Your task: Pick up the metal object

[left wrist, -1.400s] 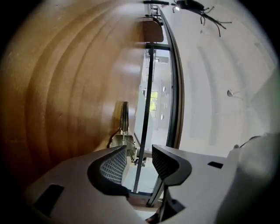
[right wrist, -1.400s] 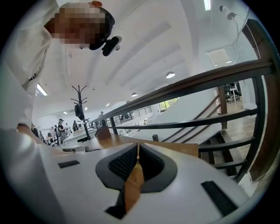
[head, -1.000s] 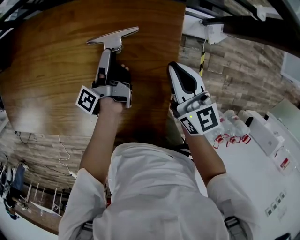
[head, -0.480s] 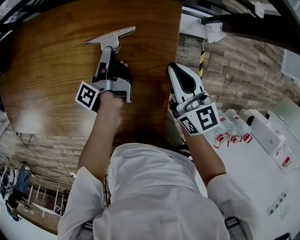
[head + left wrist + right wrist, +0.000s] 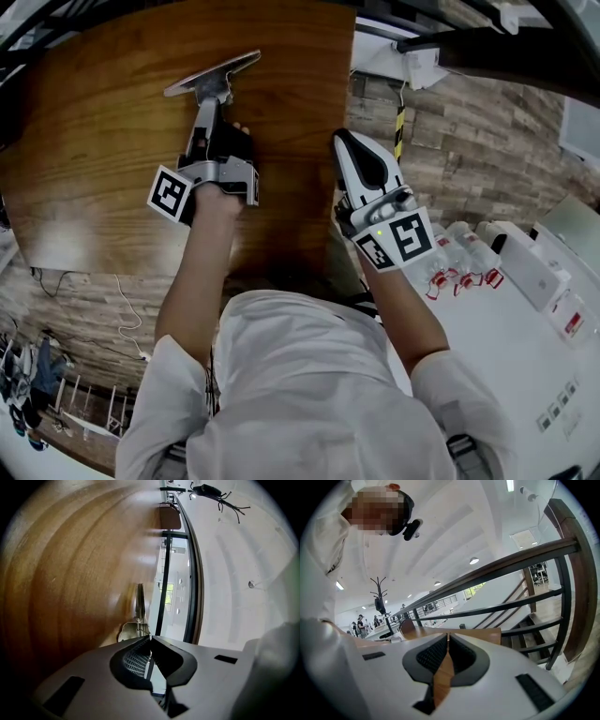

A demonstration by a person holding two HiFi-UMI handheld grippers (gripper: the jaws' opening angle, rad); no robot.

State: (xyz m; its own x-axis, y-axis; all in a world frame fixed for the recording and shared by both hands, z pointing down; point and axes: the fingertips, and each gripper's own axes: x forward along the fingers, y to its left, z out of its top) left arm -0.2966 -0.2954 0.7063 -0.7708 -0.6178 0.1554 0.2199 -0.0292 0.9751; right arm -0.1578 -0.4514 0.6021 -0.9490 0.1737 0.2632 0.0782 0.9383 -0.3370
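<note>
left hand-held gripper (image 5: 149, 638) just closed on 1 metal object (image 5: 214, 74) | right hand-held gripper (image 5: 447, 637) closed

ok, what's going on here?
A person holds a gripper in each hand at a wooden table. The left gripper has just been closing its jaws on the near end of the metal object, a T-shaped piece lying on the table, and appears to pinch it; it isn't lifted yet. The right gripper is shut and empty, by the table's right edge.
</note>
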